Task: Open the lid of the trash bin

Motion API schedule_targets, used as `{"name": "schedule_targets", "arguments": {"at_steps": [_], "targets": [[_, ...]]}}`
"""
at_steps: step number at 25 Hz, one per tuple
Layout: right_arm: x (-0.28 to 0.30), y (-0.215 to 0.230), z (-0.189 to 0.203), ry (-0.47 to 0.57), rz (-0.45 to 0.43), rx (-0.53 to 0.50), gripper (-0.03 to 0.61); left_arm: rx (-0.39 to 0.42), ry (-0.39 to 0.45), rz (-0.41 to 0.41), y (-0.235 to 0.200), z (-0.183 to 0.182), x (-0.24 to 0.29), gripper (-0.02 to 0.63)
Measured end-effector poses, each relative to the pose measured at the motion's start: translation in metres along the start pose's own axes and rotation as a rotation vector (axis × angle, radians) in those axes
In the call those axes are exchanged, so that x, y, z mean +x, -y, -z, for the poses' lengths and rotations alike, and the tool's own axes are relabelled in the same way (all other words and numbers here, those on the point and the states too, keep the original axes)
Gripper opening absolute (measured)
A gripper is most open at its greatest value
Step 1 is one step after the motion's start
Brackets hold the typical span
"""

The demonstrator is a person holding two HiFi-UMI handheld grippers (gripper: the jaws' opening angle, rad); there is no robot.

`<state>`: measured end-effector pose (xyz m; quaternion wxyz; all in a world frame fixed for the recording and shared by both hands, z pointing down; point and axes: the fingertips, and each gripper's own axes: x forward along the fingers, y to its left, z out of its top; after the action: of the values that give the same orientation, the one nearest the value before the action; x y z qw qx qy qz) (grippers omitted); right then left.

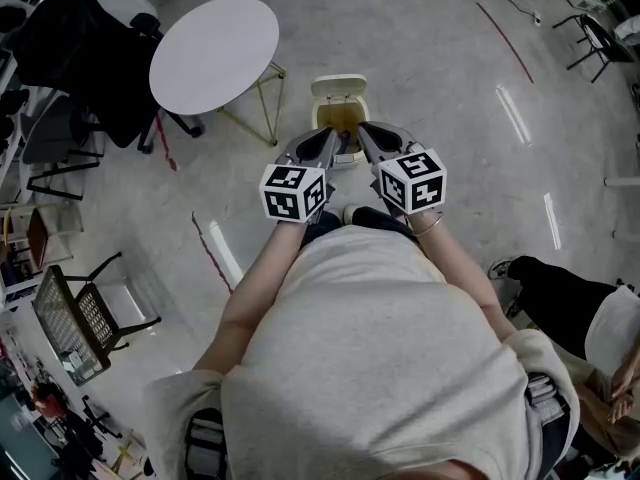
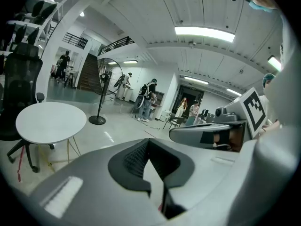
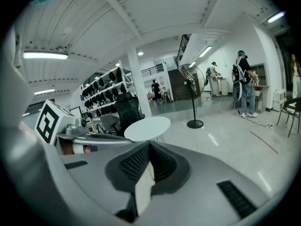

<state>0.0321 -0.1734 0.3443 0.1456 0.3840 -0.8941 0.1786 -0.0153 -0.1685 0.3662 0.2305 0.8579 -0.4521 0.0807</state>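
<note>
Pale grey polished floor [image 1: 450,58] spreads out under me, and on it, just ahead of my feet, stands the small cream plastic trash bin [image 1: 340,120]. Its flat cream lid [image 1: 338,88] is already tipped up at the far side, so the yellow-brown inside of the bin lies open to the head view.

My left hand-held gripper [image 1: 333,138] and my right hand-held gripper [image 1: 362,130] hover side by side over the bin's near rim, with their marker cubes towards me. In the left gripper view, the left hand-held gripper [image 2: 148,142] has its black ribbed pads brought together at the tips on nothing. The right hand-held gripper [image 3: 149,145] shows the same: jaws together, empty.

Just left of the bin stands a round white table on thin metal legs [image 1: 214,53]. Beyond the table is a black office chair [image 1: 70,43].
</note>
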Motion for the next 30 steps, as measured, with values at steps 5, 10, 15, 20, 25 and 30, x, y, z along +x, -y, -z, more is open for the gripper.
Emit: {"name": "schedule_targets", "arguments": {"at_steps": [5,10,15,20,25,30], "targets": [[0.0,-0.003,0.006,-0.014,-0.014,0.007,0.007,0.012,-0.021,-0.019,-0.002,0.008,-0.002,0.009],[-0.001,-0.001,0.011,-0.035,-0.014,0.005,0.007,-0.002,-0.031,-0.021,-0.001,0.011,-0.002,0.009],[-0.003,-0.002,0.015,-0.054,-0.014,-0.002,0.008,0.02,-0.037,0.002,0.009,0.012,-0.001,0.009],[-0.003,-0.001,0.016,-0.063,-0.002,-0.005,0.008,0.05,-0.054,0.02,0.015,0.014,0.0,0.009],[-0.006,0.002,0.017,-0.058,0.013,-0.009,0.006,0.028,-0.044,0.013,0.012,0.013,-0.001,0.009],[-0.007,-0.002,0.021,-0.065,0.005,-0.008,0.006,-0.004,-0.046,-0.004,0.006,0.015,-0.005,0.009]]}}
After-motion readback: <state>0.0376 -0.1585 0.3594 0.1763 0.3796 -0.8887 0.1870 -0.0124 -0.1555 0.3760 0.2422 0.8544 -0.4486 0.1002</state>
